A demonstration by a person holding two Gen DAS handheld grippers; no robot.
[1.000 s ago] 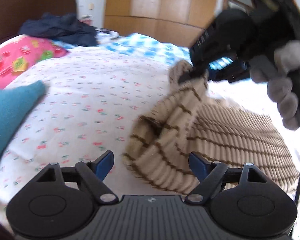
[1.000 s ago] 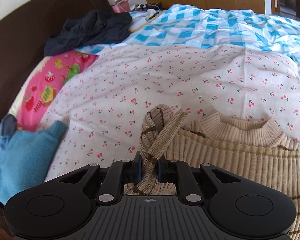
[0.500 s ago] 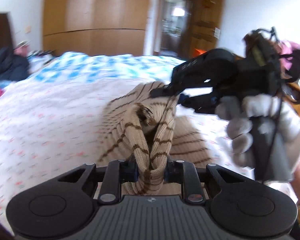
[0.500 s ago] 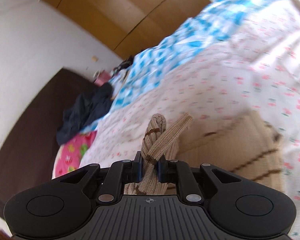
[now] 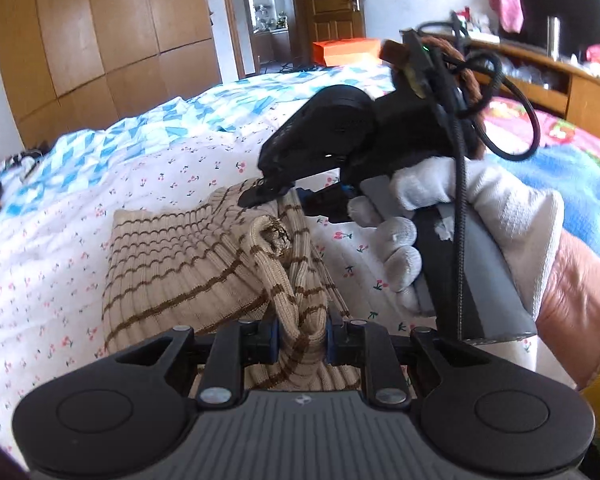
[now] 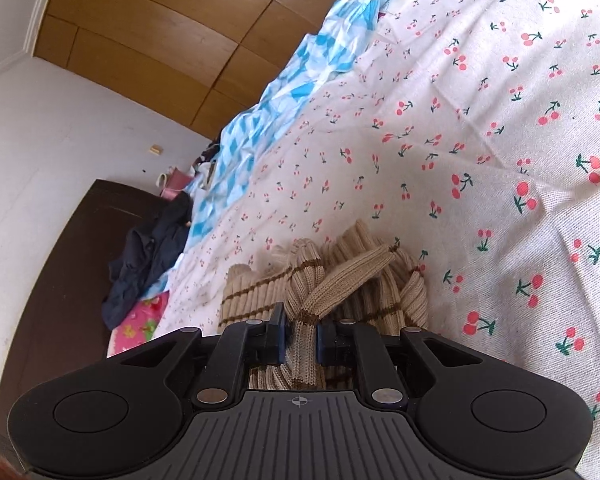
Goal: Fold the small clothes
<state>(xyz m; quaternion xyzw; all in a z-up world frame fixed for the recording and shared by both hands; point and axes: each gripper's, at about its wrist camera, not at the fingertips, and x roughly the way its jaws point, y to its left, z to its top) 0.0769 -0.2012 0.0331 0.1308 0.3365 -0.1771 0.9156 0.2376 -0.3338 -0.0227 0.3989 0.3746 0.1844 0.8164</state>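
The left gripper [image 5: 300,338] was clamped on a bunched fold of the sweater [image 5: 180,276], a beige ribbed knit with brown stripes, its blue pads pressed into the cloth from both sides. The right gripper [image 6: 299,338] likewise pinched a twisted roll of the same sweater [image 6: 332,280] between its pads. In the left wrist view the right gripper [image 5: 266,196] showed from outside, held by a white-gloved hand [image 5: 460,232], its tips meeting the knit at the far edge of the sweater, probably near the collar, though the folds hid that part. Most of the sweater lay on the cherry-print sheet [image 6: 480,140], with the two gripped parts lifted off it. A blue checked quilt [image 5: 220,108] lay beyond the sheet, near the wooden wardrobe [image 5: 100,32]. Dark clothes [image 6: 148,256] were heaped by the dark headboard [image 6: 72,264].
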